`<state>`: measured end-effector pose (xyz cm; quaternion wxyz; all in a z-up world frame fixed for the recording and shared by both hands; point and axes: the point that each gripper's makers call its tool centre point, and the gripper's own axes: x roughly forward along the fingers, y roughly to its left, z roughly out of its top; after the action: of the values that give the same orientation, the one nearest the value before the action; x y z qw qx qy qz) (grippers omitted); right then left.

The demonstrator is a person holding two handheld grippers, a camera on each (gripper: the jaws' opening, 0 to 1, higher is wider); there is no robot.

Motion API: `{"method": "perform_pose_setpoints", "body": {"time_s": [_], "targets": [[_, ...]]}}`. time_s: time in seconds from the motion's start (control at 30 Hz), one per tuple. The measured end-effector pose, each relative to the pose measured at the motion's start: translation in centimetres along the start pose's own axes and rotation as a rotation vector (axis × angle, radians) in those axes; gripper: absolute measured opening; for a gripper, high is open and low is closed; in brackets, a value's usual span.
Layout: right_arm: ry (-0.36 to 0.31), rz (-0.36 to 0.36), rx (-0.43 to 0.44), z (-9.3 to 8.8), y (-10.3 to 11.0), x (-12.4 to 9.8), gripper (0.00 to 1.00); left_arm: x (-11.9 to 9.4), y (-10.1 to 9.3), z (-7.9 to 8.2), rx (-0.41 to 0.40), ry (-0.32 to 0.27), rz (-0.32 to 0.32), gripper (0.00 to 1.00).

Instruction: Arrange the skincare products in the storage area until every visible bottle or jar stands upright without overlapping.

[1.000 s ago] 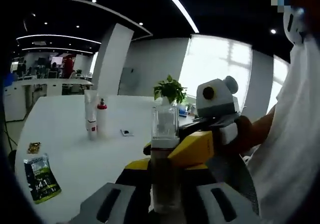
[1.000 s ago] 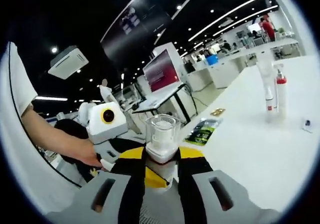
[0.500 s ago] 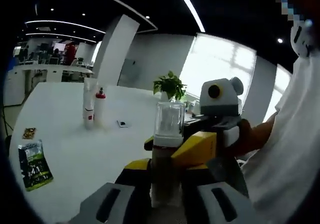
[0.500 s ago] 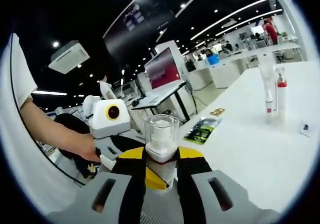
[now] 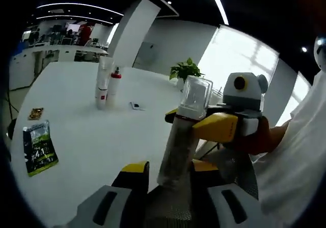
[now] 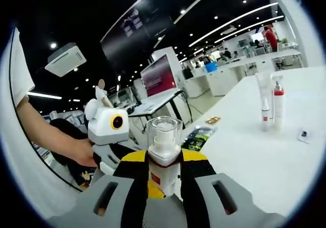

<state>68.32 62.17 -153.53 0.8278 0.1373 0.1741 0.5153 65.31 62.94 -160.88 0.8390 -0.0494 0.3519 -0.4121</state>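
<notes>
A slim bottle (image 5: 177, 145) with a clear cap and a red-marked label hangs in the air above the white table (image 5: 91, 151). My right gripper (image 5: 192, 122) comes in from the right and is shut on the bottle just below the cap. The bottle leans to the right between the spread jaws of my left gripper (image 5: 168, 171), with a gap showing at the left jaw. In the right gripper view the same bottle (image 6: 164, 156) stands upright between my right gripper's (image 6: 164, 162) yellow jaws. A hand holds my left gripper (image 6: 119, 151) at the left.
A white tube (image 5: 104, 82) and a red-capped bottle (image 5: 115, 85) stand together far out on the table, also seen as the tube (image 6: 264, 108) and bottle (image 6: 277, 105). A green sachet (image 5: 39, 149), a small brown packet (image 5: 35, 114) and a small tag (image 5: 136, 106) lie flat. A potted plant (image 5: 186, 70) stands behind.
The left gripper's jaws have spread off the bottle, which now leans right in its view. The right gripper keeps its hold on it.
</notes>
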Motion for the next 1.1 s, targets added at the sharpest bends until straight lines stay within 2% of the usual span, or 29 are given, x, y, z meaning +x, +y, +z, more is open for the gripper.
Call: {"method": "perform_pose_setpoints", "body": {"time_s": [0.07, 0.13, 0.17, 0.2, 0.27, 0.33, 0.37, 0.4, 0.43, 0.47, 0.5, 0.57, 0.63, 0.7, 0.73, 0.87, 0.97, 1.03, 1.1], "targets": [[-0.012, -0.013, 0.011, 0.2, -0.4, -0.1, 0.21, -0.5, 1.1, -1.4, 0.084, 0.081, 0.053, 0.34], [-0.018, -0.02, 0.015, 0.4, -0.6, -0.2, 0.21, -1.3, 2.8, -3.5, 0.193, 0.183, 0.115, 0.34], [-0.018, -0.026, 0.014, 0.3, -0.6, -0.1, 0.21, -1.5, 3.2, -3.8, 0.207, 0.198, 0.132, 0.34], [-0.015, -0.029, 0.011, 0.3, -0.6, -0.1, 0.21, -1.8, 4.1, -4.6, 0.212, 0.232, 0.176, 0.34], [-0.003, -0.036, -0.008, 0.1, -0.6, 0.0, 0.21, -2.2, 5.9, -6.0, 0.195, 0.311, 0.245, 0.26], [0.004, -0.038, -0.018, -0.1, -0.5, 0.1, 0.21, -2.2, 7.0, -6.0, 0.197, 0.311, 0.291, 0.19], [0.006, -0.036, -0.017, -0.1, -0.5, 0.1, 0.21, -2.1, 7.8, -5.8, 0.21, 0.302, 0.326, 0.19], [0.01, -0.04, -0.018, -0.2, -0.6, 0.1, 0.21, -2.1, 8.2, -5.8, 0.219, 0.311, 0.342, 0.19], [0.013, -0.046, -0.019, -0.2, -0.7, 0.1, 0.21, -2.1, 9.2, -6.0, 0.221, 0.326, 0.386, 0.19], [0.015, -0.05, -0.019, -0.3, -0.8, 0.1, 0.21, -2.1, 9.4, -5.9, 0.219, 0.325, 0.396, 0.19], [0.018, -0.055, -0.019, -0.3, -0.8, 0.1, 0.21, -2.1, 10.5, -6.4, 0.182, 0.341, 0.435, 0.19], [0.028, -0.062, -0.026, -0.5, -0.9, 0.2, 0.21, -2.4, 11.7, -7.2, 0.11, 0.328, 0.494, 0.19], [0.039, -0.07, -0.039, -0.8, -0.8, 0.4, 0.21, -2.8, 12.5, -7.7, 0.153, 0.387, 0.53, 0.19], [0.058, -0.075, -0.072, -1.0, -0.7, 0.6, 0.21, -2.6, 12.0, -6.4, 0.184, 0.309, 0.523, 0.19], [0.058, -0.073, -0.074, -1.1, -0.6, 0.6, 0.21, -2.5, 11.6, -6.0, 0.196, 0.287, 0.505, 0.19], [0.075, -0.071, -0.083, -1.5, -0.4, 1.0, 0.21, -2.6, 12.2, -7.4, 0.193, 0.347, 0.517, 0.19], [0.094, -0.119, -0.146, -1.8, -0.8, 1.0, 0.21, -2.6, 12.0, -7.5, 0.167, 0.329, 0.496, 0.19], [0.102, -0.127, -0.177, -1.9, -0.7, 1.1, 0.21, -2.4, 11.4, -7.6, 0.14, 0.327, 0.466, 0.19], [0.099, -0.119, -0.164, -1.9, -0.6, 1.2, 0.21, -2.1, 11.3, -7.5, 0.136, 0.321, 0.459, 0.19]]}}
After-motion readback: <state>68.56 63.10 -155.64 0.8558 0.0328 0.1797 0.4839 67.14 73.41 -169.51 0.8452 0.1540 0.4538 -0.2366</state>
